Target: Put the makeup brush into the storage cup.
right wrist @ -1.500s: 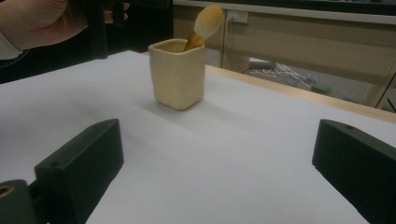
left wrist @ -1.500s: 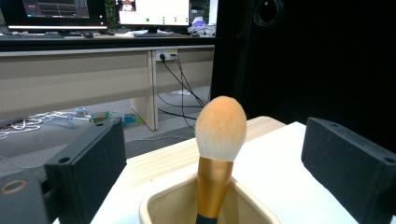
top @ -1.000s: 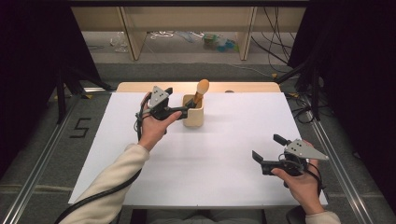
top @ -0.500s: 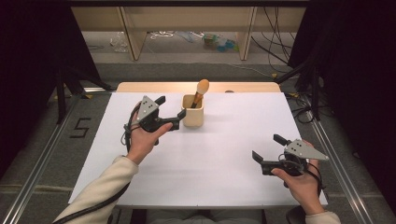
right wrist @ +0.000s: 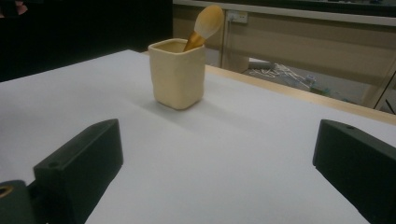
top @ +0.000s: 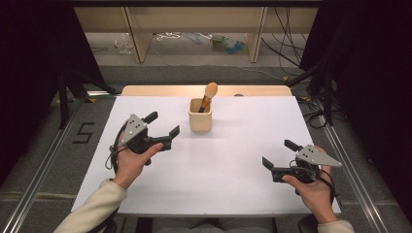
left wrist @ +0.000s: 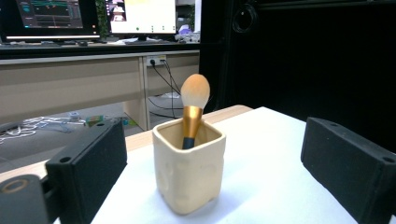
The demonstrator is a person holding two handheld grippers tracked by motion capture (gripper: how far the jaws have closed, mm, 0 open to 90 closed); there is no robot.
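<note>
A cream square cup (top: 200, 115) (left wrist: 189, 170) (right wrist: 177, 79) stands near the back middle of the white table (top: 233, 160). A makeup brush (top: 209, 94) (left wrist: 192, 109) (right wrist: 205, 27) with a peach head and gold ferrule leans upright inside it. My left gripper (top: 163, 124) hovers to the cup's left, a short gap away, open with nothing between its jaws. Near the front right my right gripper (top: 281, 154) is held open and empty, far from the cup.
A wooden strip (top: 160, 90) edges the table's far side. Beyond it are desk legs (top: 137, 34) and cables on the floor. Metal rails (top: 46, 160) run along both sides of the table. Monitors (left wrist: 51, 16) stand on a desk in the left gripper view.
My left gripper has drawn back from the cup toward the left and front, open and empty. The brush stays in the cup. The right gripper has not moved.
</note>
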